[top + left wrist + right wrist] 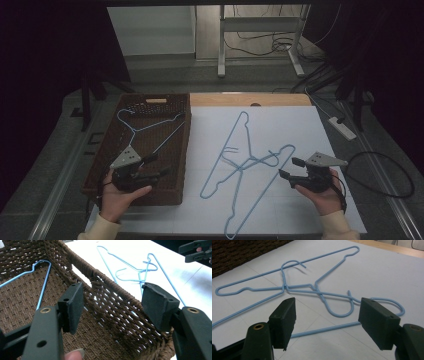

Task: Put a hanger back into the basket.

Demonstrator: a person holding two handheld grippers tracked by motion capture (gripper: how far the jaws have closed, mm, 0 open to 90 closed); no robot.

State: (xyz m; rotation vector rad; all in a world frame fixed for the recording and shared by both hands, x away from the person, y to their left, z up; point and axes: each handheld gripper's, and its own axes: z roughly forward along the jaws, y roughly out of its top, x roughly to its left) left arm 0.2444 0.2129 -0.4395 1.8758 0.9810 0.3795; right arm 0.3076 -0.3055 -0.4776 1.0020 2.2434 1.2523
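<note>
A brown wicker basket (155, 96) stands at the left, with one blue wire hanger (152, 126) lying inside it. Two more blue hangers cross each other on the white sheet (300, 125): one (220, 157) reaches toward the far edge, the other (263, 192) toward the near edge. My left gripper (159, 166) hovers over the basket's near right part, open and empty; its own view shows the basket wall (75, 262) between its jaws (113, 302). Just right of the hangers, my right gripper (288, 167) is open. A hanger's wire (324, 330) lies beyond its jaws (329, 320), untouched.
The sheet covers a wooden table (250, 99). A white power strip (342, 127) and a black cable loop (395, 170) lie on the floor to the right. A metal frame (221, 45) stands behind the table.
</note>
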